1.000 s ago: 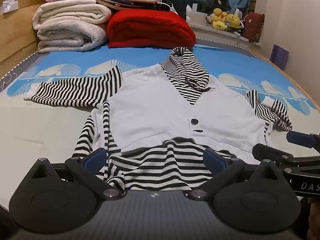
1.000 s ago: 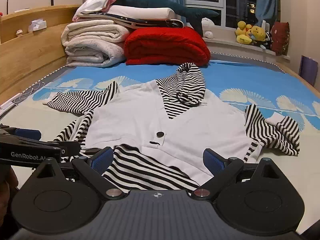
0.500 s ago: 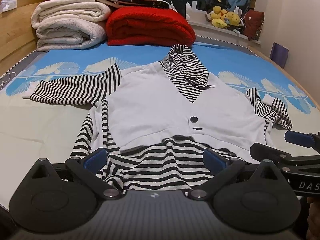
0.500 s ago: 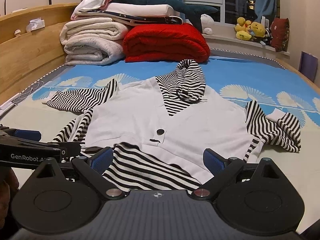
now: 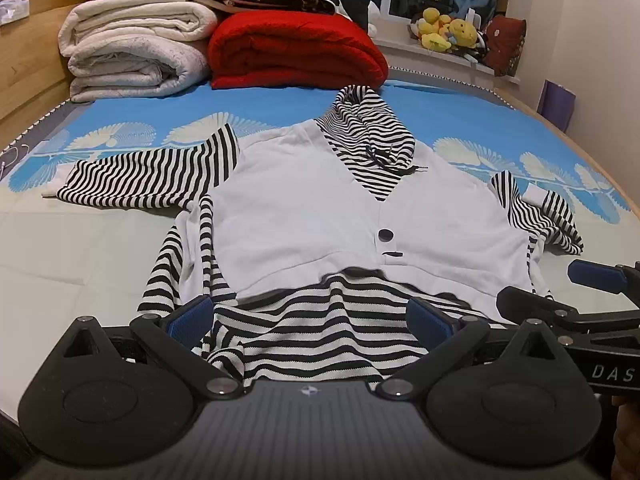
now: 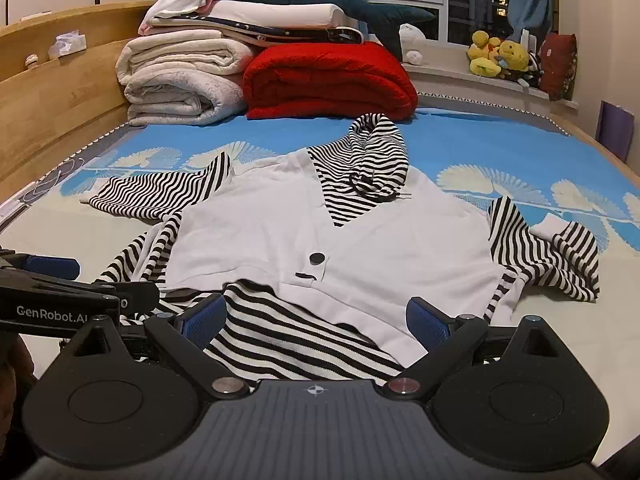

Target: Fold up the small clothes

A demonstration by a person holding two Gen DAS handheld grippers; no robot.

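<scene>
Left wrist: left claw (image 5: pixel 310 316) spread wide at the striped hem of the hooded top (image 5: pixel 320 216), which lies flat on the bed (image 5: pixel 80 256). Risk: closing would bunch only loose hem.

Right wrist: right claw (image 6: pixel 316 318) spread, empty, at the same hem. Risk: uneven lift skews the fold.

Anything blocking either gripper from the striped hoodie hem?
Nothing visible. The black-and-white striped hoodie with the white vest front lies flat on the bed; its hem sits directly between the open left gripper and open right gripper. Folded red blanket lies far behind.
</scene>
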